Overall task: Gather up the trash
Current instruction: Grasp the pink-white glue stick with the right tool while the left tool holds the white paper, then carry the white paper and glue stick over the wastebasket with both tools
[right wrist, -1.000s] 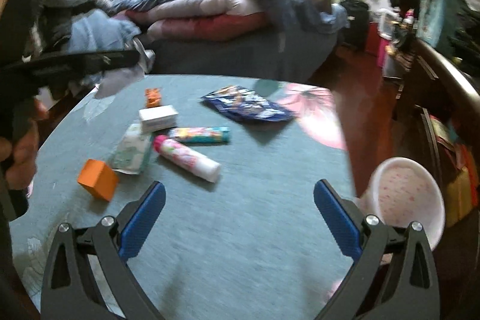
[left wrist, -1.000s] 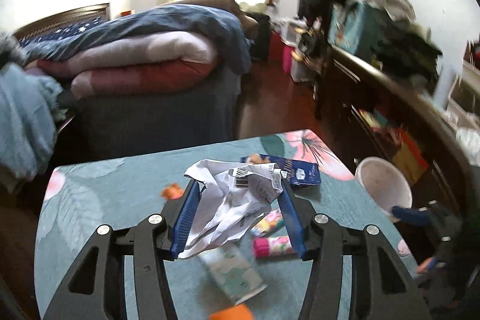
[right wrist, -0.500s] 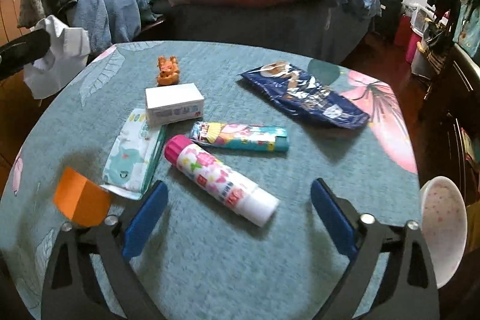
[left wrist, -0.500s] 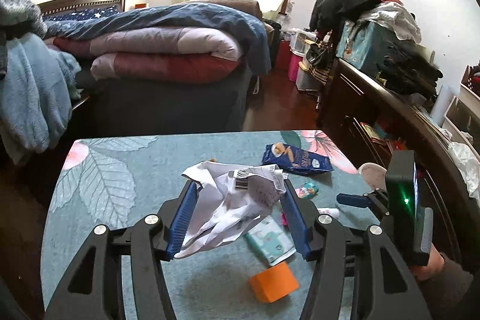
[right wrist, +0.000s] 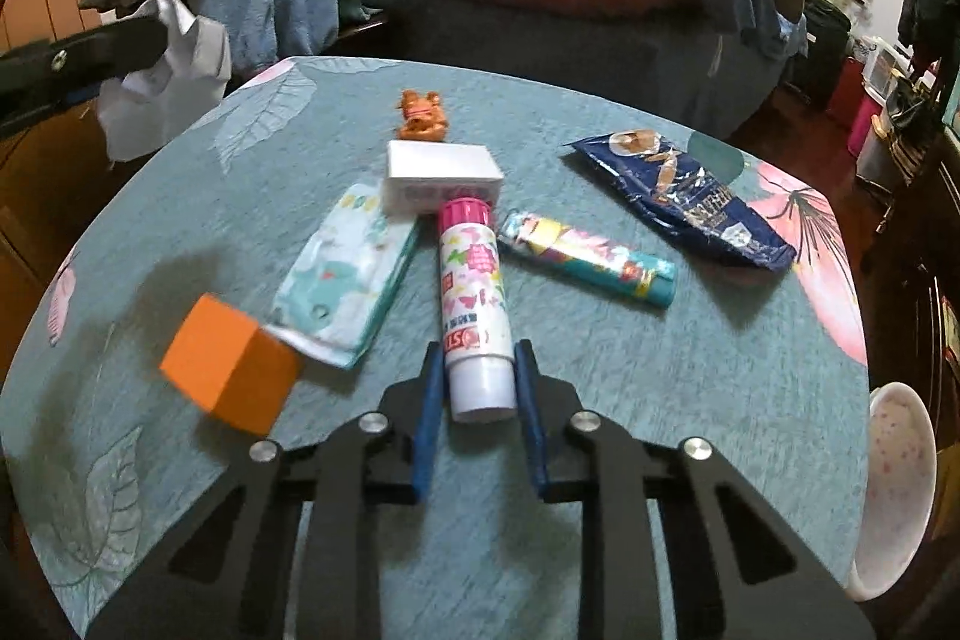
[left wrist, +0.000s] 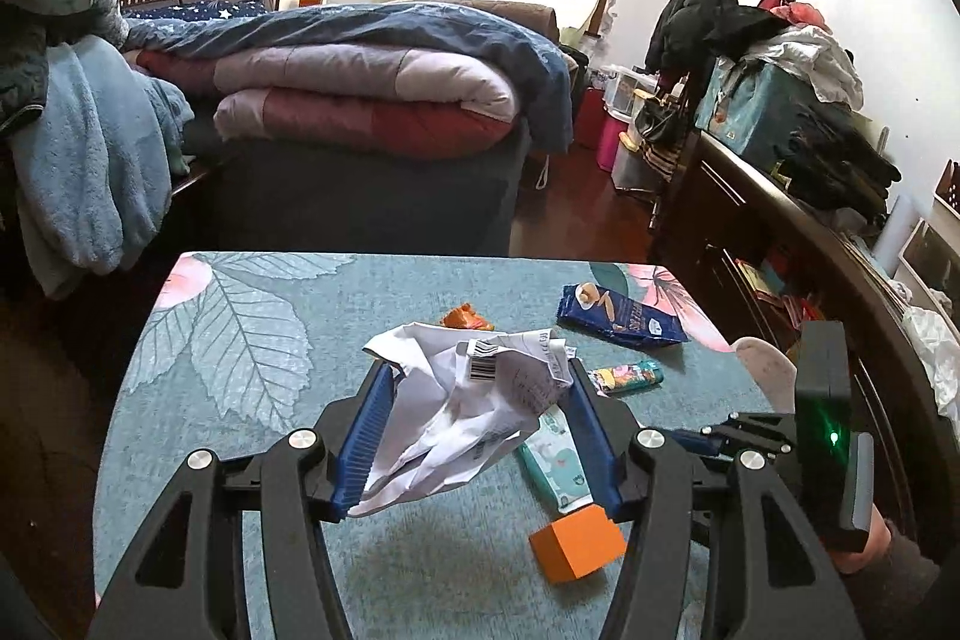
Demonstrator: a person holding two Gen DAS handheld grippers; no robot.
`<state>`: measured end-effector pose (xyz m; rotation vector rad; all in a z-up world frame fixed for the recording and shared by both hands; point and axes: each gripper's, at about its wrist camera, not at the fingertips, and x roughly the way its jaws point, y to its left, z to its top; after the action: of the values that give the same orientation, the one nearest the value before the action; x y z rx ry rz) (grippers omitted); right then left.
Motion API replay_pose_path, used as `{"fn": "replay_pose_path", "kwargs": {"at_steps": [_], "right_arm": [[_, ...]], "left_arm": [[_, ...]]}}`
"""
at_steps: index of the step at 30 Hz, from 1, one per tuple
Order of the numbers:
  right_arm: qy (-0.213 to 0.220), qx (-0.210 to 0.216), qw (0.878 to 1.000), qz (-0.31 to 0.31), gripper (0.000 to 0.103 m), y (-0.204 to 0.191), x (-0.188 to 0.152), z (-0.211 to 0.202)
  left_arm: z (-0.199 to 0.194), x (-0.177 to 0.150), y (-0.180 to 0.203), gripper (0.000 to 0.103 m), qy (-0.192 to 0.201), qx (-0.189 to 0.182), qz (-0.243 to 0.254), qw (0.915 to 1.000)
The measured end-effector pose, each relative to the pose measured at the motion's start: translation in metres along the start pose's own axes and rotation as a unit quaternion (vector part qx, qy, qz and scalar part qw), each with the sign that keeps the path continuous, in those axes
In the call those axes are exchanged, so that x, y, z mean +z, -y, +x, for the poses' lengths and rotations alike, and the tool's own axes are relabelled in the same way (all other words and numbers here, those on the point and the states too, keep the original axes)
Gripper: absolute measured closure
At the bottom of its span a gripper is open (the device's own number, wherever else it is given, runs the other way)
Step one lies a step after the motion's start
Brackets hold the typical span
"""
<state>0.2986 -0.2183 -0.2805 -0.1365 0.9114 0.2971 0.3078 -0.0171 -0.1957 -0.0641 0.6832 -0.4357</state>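
Observation:
My left gripper [left wrist: 477,430] is shut on a crumpled white paper [left wrist: 462,412] and holds it above the teal table [left wrist: 240,400]. The paper also shows at the left of the right wrist view [right wrist: 174,82]. My right gripper [right wrist: 477,388] has closed around the white end of a glue stick [right wrist: 474,304] with a pink cap, lying on the table. A blue snack wrapper [right wrist: 684,202], a colourful candy wrapper [right wrist: 591,259] and a tissue pack [right wrist: 348,274] lie around it.
An orange cube [right wrist: 231,364], a white box [right wrist: 444,175] and a small orange toy [right wrist: 423,115] lie on the table. A white bin [right wrist: 894,484] stands off the right edge. A bed [left wrist: 360,100] is behind, a dark dresser [left wrist: 810,250] at right.
My right gripper moved forward over the table and closed from wide open onto the glue stick. My left gripper kept hold of the paper and swung left.

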Motion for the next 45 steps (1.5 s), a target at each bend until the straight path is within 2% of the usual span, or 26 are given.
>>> {"fn": "replay_pose_path", "kwargs": {"at_steps": [8,14,20,27,35,45], "right_arm": [[0.032,0.024,0.999,0.029,0.079,0.004,-0.018,-0.042],[0.063,0.039,0.995,0.061,0.079,0.014,-0.040,-0.086],[0.094,0.042,0.990,0.096,0.079,0.030,-0.061,-0.125],[0.127,0.033,0.981,0.139,0.079,0.060,-0.090,-0.161],[0.159,0.002,0.967,0.198,0.079,0.107,-0.129,-0.191],[0.168,-0.066,0.943,0.279,0.079,0.189,-0.180,-0.205]], "left_arm": [[-0.018,0.001,0.013,0.044,0.009,-0.004,0.006,0.9999],[-0.032,0.004,0.034,0.044,0.021,-0.021,0.017,0.9994],[-0.042,0.008,0.074,0.044,0.031,-0.047,0.042,0.9975],[-0.040,0.008,0.139,0.044,0.034,-0.092,0.081,0.9919],[-0.018,0.007,0.208,0.044,0.021,-0.139,0.110,0.9839],[0.031,0.004,0.300,0.044,-0.009,-0.182,0.164,0.9695]]}}
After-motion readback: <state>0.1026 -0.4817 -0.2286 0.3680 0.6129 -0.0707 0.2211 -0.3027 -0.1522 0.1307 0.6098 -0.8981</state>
